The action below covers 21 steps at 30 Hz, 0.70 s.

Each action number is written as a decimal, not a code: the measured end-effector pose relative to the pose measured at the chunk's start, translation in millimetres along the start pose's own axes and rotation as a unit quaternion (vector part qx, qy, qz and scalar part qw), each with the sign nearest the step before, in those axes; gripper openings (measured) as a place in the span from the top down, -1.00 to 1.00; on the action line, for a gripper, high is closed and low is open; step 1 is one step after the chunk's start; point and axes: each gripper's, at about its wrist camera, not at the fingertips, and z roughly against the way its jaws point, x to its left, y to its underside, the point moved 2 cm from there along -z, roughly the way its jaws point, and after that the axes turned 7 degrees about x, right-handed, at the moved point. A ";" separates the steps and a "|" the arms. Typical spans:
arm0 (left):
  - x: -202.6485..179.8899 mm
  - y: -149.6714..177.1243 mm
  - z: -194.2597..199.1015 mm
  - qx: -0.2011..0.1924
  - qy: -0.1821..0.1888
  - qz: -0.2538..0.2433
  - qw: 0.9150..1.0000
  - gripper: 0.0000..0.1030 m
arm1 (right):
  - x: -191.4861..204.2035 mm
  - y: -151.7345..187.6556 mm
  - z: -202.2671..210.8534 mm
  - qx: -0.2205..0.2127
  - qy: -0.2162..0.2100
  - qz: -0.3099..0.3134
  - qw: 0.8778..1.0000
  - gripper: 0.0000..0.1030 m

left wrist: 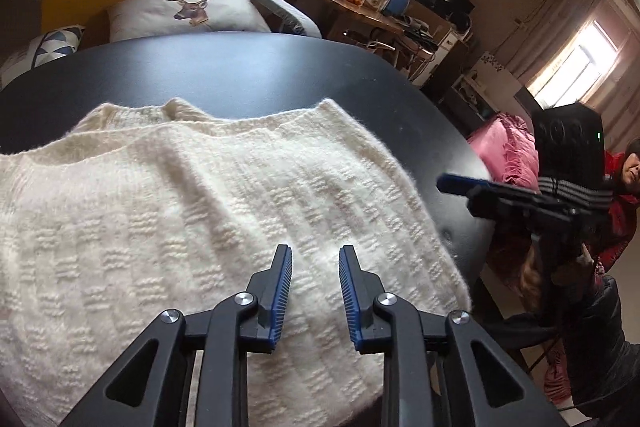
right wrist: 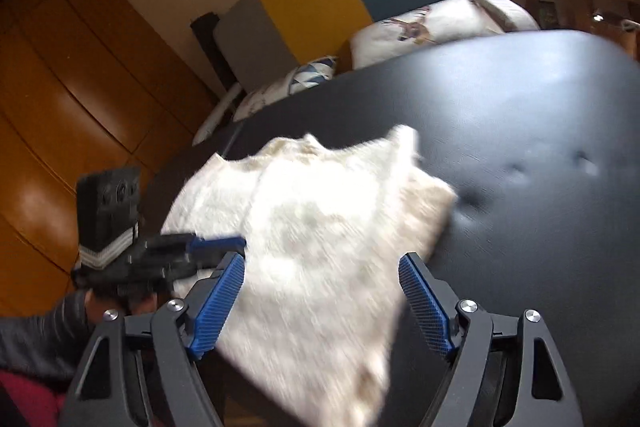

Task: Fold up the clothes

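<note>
Both tongs, left (left wrist: 315, 267) and right (right wrist: 322, 277), hang open and empty over the cream sweater (left wrist: 208, 211) at centre frame on the black table (left wrist: 248, 67); advise pinching matching hem corners and folding evenly.

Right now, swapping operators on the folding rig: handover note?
Left hand-held gripper: open, empty, over the near part of the cream knit sweater.
Right hand-held gripper: open, empty, by the sweater's right edge.
Sweater lies on the black table, near edge hanging off the front; one layer already lies folded over along the far-left side.
Left: finish the folds and square it up.
</note>
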 end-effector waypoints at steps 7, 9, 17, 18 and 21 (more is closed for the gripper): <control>29.0 8.2 -17.4 0.021 -0.001 0.038 0.999 0.54 | -9.9 -12.9 -57.2 0.040 0.095 -0.019 0.995 -0.22; 33.2 10.2 -16.2 0.007 0.014 0.052 0.999 0.54 | -11.9 -13.2 -55.9 0.036 0.093 -0.031 0.994 -0.17; 48.7 34.9 45.8 -0.071 0.033 0.072 0.994 0.49 | 15.0 -15.9 -48.3 -0.005 0.125 -0.025 0.992 -0.23; 57.0 41.5 63.9 -0.089 0.034 0.079 0.992 0.48 | 21.0 -15.6 -44.6 -0.016 0.123 -0.019 0.992 -0.38; 94.8 70.2 123.9 -0.136 0.002 0.107 0.985 0.42 | 51.4 -19.0 -49.2 -0.028 0.057 -0.015 0.998 -0.83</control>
